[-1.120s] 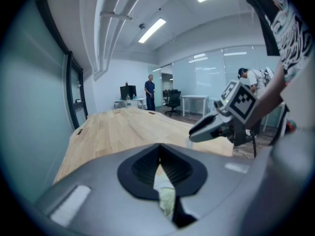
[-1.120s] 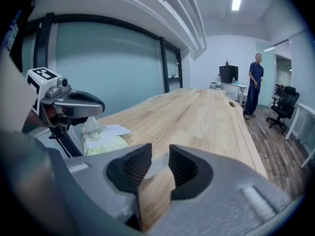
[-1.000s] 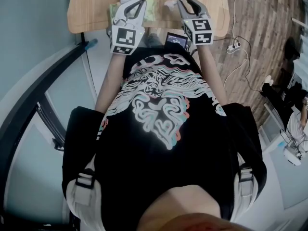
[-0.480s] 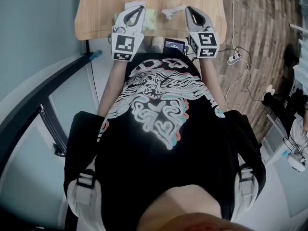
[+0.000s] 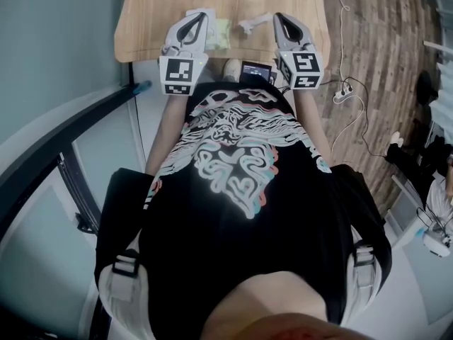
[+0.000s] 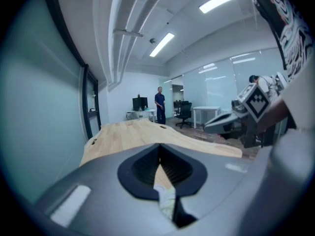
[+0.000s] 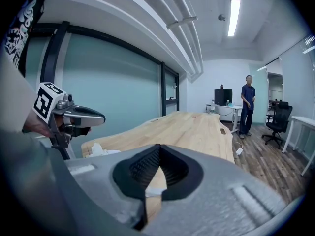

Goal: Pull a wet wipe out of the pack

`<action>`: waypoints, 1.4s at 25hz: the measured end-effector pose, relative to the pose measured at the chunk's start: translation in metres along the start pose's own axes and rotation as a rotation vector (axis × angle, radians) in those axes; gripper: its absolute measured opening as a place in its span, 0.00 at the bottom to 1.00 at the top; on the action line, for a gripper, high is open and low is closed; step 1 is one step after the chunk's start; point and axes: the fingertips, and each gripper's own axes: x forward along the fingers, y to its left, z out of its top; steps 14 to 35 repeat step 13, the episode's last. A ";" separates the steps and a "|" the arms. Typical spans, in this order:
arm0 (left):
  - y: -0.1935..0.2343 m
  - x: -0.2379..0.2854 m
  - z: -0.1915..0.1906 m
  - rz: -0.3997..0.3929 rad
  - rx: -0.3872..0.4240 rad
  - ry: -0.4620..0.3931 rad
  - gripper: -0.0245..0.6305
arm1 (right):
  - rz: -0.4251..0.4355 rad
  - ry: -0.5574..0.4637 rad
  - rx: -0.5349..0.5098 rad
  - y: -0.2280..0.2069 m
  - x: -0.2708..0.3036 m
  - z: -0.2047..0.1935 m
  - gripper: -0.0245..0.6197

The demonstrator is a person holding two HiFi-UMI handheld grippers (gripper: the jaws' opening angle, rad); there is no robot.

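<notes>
Evidently the thin white wet wipe (image 5: 253,23) is already out. It is seen lying loose on the pale wooden table (image 5: 156,6), just beside the pale green soft pack (image 5: 216,31) and not joined to it. One end is found at the tip of the right gripper (image 7: 160,145), whose grey jaws are observed fully together; a second ago they are shown standing wide apart beside that same wet wipe. A white patch is visible through the slot below the closed tips, but it is judged to be the sheet lying on the wood and not a sheet under grip. The left gripper (image 6: 160,145) is likewise noted with its tips meeting. A pale crumpled patch shows in its slot; it is taken to be the pack beyond, though a pinch cannot be excluded. Neither wet wipe nor pack is seen displaced against the table over that interval. The extraction is therefore assessed as complete, with both tools closed and apparently empty.
</notes>
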 end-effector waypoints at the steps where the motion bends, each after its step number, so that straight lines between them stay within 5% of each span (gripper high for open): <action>1: 0.000 0.000 0.000 0.003 -0.002 -0.001 0.02 | 0.001 -0.001 0.000 0.000 0.000 0.000 0.04; 35: -0.008 -0.004 -0.005 0.000 0.006 0.008 0.02 | 0.009 -0.009 -0.014 0.006 -0.007 -0.001 0.04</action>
